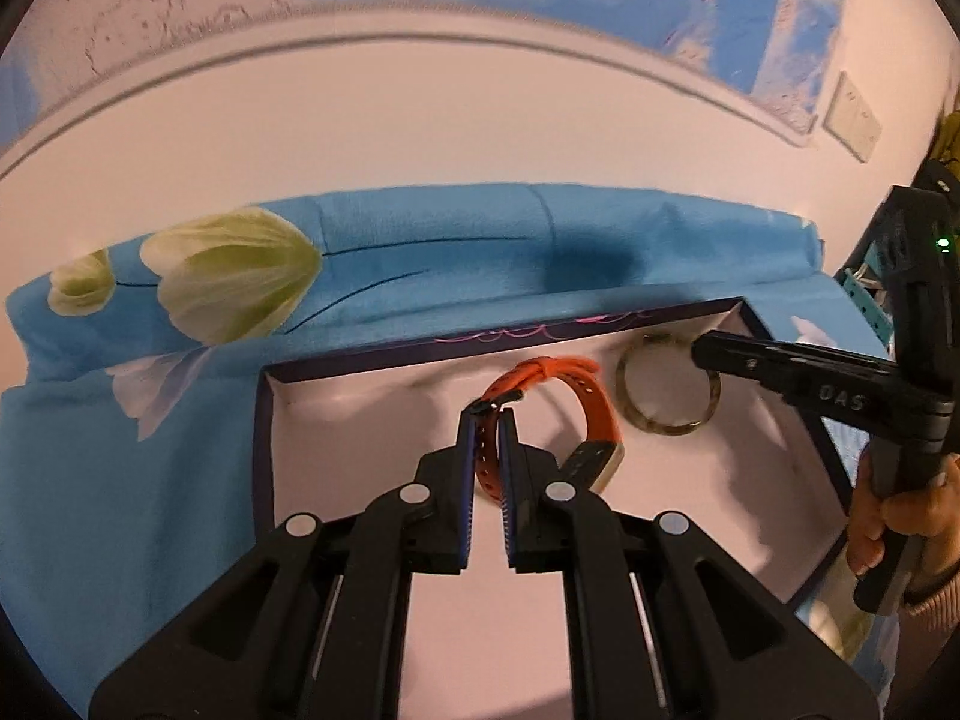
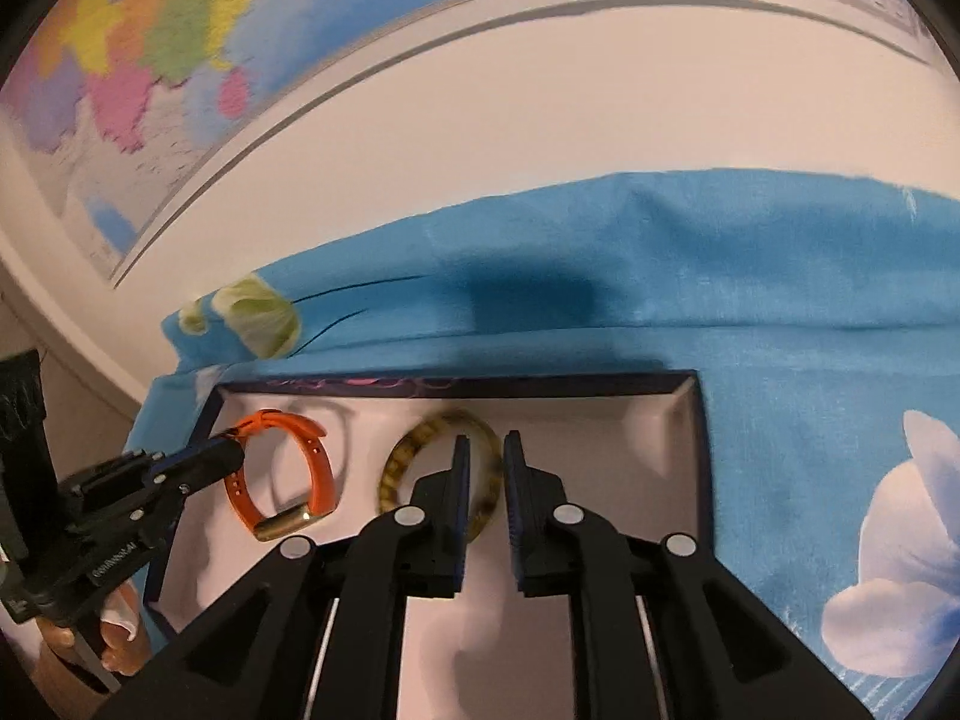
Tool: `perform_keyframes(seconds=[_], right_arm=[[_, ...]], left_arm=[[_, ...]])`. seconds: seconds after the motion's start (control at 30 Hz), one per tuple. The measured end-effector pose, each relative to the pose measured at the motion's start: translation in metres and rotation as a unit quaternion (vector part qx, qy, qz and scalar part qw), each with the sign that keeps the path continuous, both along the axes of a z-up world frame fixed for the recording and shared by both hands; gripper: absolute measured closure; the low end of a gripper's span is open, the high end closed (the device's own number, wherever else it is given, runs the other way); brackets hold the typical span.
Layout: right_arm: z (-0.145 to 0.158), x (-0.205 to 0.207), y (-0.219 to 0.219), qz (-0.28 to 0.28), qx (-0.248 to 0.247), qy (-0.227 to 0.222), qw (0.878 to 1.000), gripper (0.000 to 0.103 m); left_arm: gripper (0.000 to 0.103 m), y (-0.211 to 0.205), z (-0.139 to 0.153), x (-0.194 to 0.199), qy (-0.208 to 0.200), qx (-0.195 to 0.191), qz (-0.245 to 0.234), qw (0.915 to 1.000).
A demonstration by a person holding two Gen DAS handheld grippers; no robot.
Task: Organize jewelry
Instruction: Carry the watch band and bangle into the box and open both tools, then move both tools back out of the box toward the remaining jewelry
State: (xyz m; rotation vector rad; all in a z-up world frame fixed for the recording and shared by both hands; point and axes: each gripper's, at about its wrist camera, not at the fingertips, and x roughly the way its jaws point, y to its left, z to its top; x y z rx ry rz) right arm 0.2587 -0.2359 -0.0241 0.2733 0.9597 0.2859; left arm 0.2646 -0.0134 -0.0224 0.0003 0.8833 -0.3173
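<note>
A shallow dark-rimmed box (image 1: 264, 438) with a white inside lies on a blue flowered cloth. My left gripper (image 1: 487, 420) is shut on the orange strap of a watch (image 1: 594, 414) and holds it inside the box; the watch also shows in the right wrist view (image 2: 318, 468). A mottled brown bangle (image 1: 624, 402) lies in the box to the watch's right. In the right wrist view the bangle (image 2: 408, 450) lies just left of my right gripper (image 2: 485, 447), whose jaws stand a little apart with nothing between them. The left fingertip (image 2: 461, 450) overlaps the bangle's rim.
The blue cloth (image 2: 780, 312) covers the surface around the box and bunches up against a pale wall behind. A colourful map (image 2: 150, 48) hangs on that wall. A hand (image 1: 900, 516) holds the right gripper at the box's right edge.
</note>
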Motion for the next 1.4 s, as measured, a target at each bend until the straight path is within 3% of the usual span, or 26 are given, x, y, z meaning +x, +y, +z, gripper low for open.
perform_keyframes(seconds=[0.03,0.1,0.2,0.4,0.6,0.93,1.17,1.4], right_arm=[[0.001,0.000,-0.002,-0.004,0.001,-0.002,1.000,0.075],[0.005,-0.004,-0.007,-0.008,-0.004,-0.016,1.000,0.067],[0.007,-0.011,-0.010,-0.008,-0.012,-0.022,1.000,0.066],[0.005,-0.044,-0.010,0.039,-0.014,-0.024,0.999,0.066],[0.006,-0.085,-0.005,0.103,-0.002,-0.013,0.995,0.066],[0.001,-0.110,-0.004,0.130,0.023,0.008,0.991,0.062],[0.008,-0.128,-0.001,0.150,0.031,0.004,0.988,0.059],[0.028,-0.158,-0.003,0.162,0.020,-0.034,0.986,0.056]], left_arm=[[0.095,-0.001,-0.002,0.004,0.005,0.000,-0.002,1.0000],[0.091,0.000,-0.003,0.005,0.008,-0.001,0.001,1.0000],[0.084,0.001,-0.002,-0.001,-0.001,0.008,0.004,1.0000],[0.079,0.005,-0.007,-0.035,-0.007,0.007,-0.019,0.9998],[0.079,0.020,-0.019,-0.068,0.015,-0.014,-0.041,0.9989],[0.079,0.038,-0.026,-0.104,0.034,-0.045,-0.043,0.9975],[0.079,0.049,-0.020,-0.119,0.031,-0.066,-0.034,0.9968],[0.068,0.049,-0.010,-0.135,-0.009,-0.042,-0.016,0.9990]])
